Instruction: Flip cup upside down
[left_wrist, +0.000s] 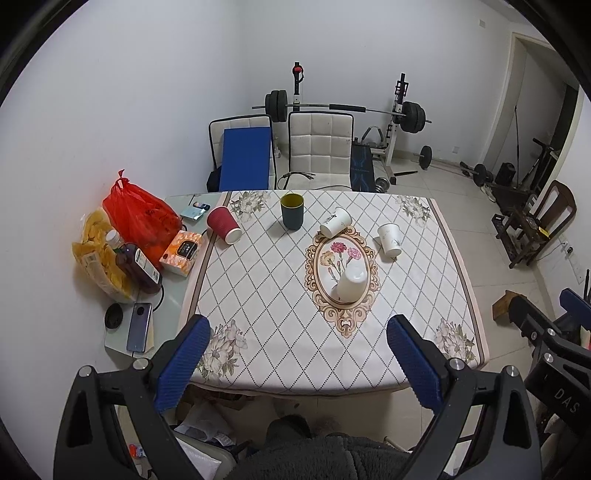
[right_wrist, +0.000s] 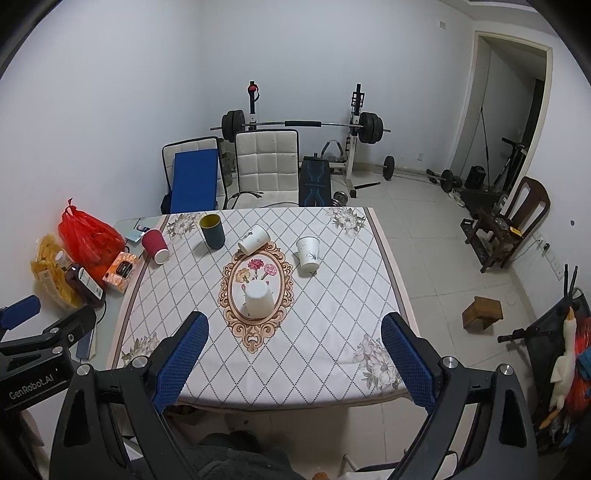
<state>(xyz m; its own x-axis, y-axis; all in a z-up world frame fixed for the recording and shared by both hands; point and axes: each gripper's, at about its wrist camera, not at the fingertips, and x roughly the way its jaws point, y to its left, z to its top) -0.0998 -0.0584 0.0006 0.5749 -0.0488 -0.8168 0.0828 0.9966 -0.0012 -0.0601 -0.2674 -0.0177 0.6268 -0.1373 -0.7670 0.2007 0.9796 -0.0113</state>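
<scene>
Several cups stand or lie on a patterned tablecloth (left_wrist: 258, 288). A white cup (left_wrist: 352, 282) stands upside down on the oval flower motif, also in the right wrist view (right_wrist: 258, 298). A dark green cup (left_wrist: 292, 211) (right_wrist: 212, 230) stands upright. A red paper cup (left_wrist: 224, 224) (right_wrist: 156, 245) and two white paper cups (left_wrist: 335, 222) (left_wrist: 390, 239) lie tilted or on their sides. My left gripper (left_wrist: 299, 334) is open and empty above the table's near edge. My right gripper (right_wrist: 295, 328) is open and empty, held beside it.
Left of the cloth are a red plastic bag (left_wrist: 138, 214), a snack bag (left_wrist: 98, 254), a bottle (left_wrist: 138, 266), an orange box (left_wrist: 183, 253) and a phone (left_wrist: 139, 326). Two chairs (left_wrist: 319, 151) stand behind the table, with a barbell rack (left_wrist: 343, 109) beyond.
</scene>
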